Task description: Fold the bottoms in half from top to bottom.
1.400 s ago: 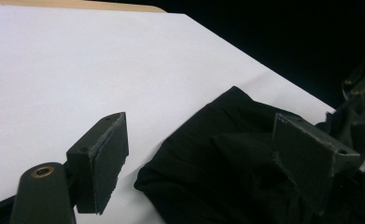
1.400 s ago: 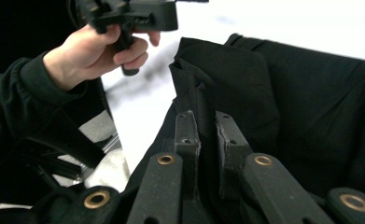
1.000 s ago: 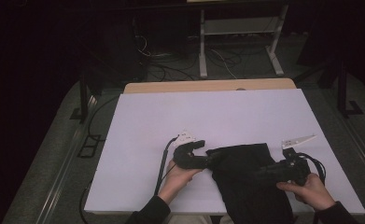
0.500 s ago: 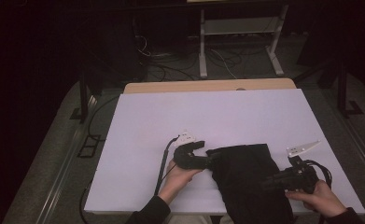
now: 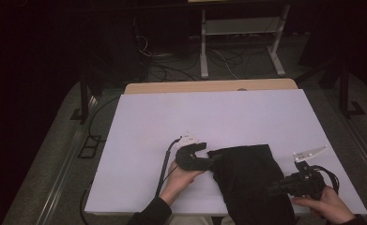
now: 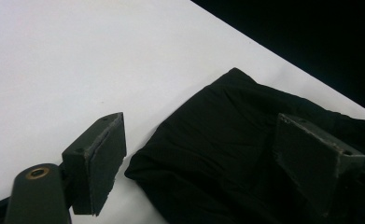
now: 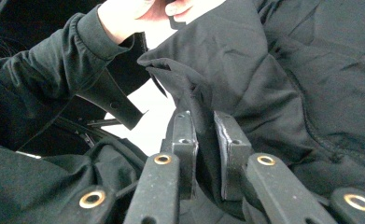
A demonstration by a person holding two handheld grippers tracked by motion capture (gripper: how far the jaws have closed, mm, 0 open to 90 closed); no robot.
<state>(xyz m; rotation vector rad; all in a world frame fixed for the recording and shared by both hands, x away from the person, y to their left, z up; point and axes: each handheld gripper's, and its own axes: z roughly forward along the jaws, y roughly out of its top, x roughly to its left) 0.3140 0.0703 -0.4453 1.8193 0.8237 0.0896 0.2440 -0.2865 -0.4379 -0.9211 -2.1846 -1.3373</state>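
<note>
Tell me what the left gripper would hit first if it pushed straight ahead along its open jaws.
Most likely the black fabric garment. The left gripper stands open, its jaws straddling the cloth's folded corner on the white table. Depth is unclear, but the fabric lies directly ahead, before any bare tabletop.

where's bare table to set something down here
Free: the whole far half of the white table beyond the black garment, and its left side beside the left tongs. Crowded: the near middle and right, where the garment, both hands and the right tongs sit.
</note>
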